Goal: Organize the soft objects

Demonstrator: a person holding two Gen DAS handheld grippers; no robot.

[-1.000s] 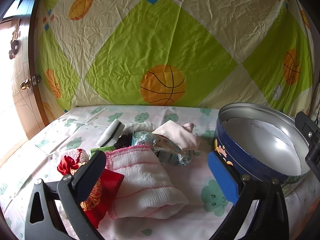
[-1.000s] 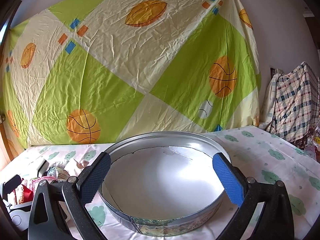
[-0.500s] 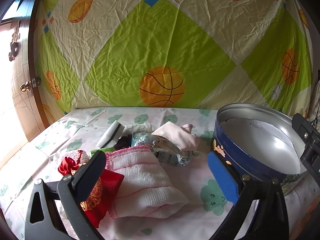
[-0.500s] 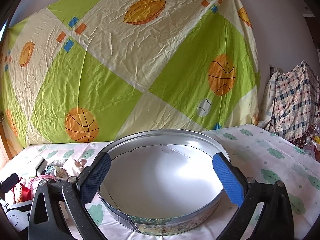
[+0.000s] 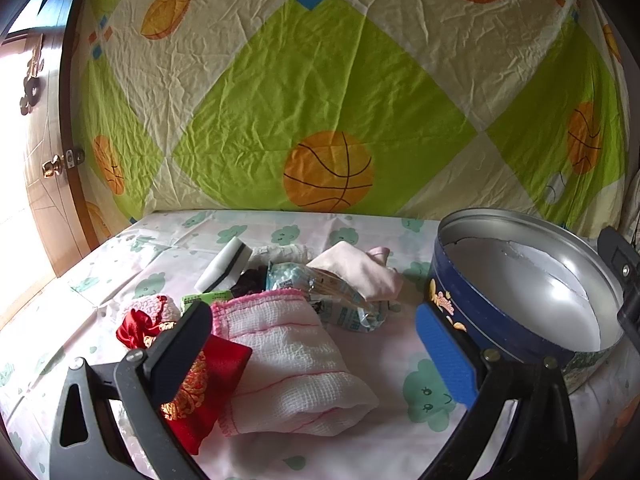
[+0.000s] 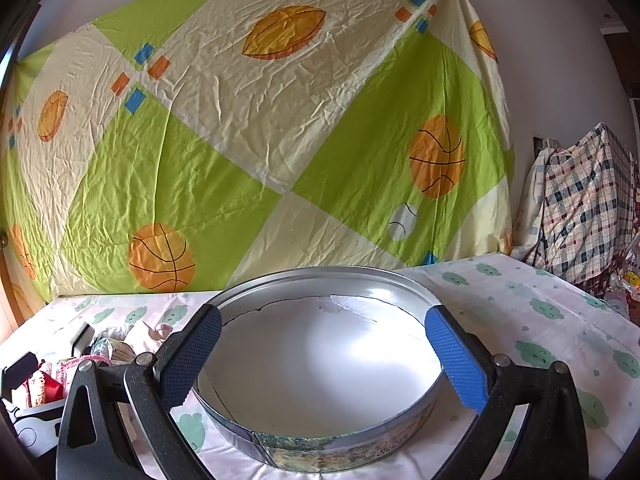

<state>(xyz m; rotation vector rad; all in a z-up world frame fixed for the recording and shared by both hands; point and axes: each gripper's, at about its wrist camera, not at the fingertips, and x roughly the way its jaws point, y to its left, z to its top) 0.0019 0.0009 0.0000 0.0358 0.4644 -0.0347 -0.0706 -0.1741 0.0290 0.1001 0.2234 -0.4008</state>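
Both tongs spread wide above a heap of soft things and a round tin on the cloud-print surface.

The left tongs (image 5: 316, 344) stand apart and hold nothing, poised over the white gauze cloth (image 5: 296, 364) with pink edging, which lies at the near end of the heap. A red embroidered pouch (image 5: 208, 380) touches the cloth on its left; behind them lie a crinkled plastic packet (image 5: 340, 296), a pale pink cloth (image 5: 356, 268) and a white sponge (image 5: 226, 262) with a dark side. The round tin (image 6: 320, 360), blue outside and bare metal within, stands just to the right of the heap on the surface (image 6: 540, 320). The right tongs (image 6: 322, 354) are also apart and hold nothing, one finger hovering over each side of the tin. A green and cream ball-print sheet (image 6: 248, 140) hangs behind.
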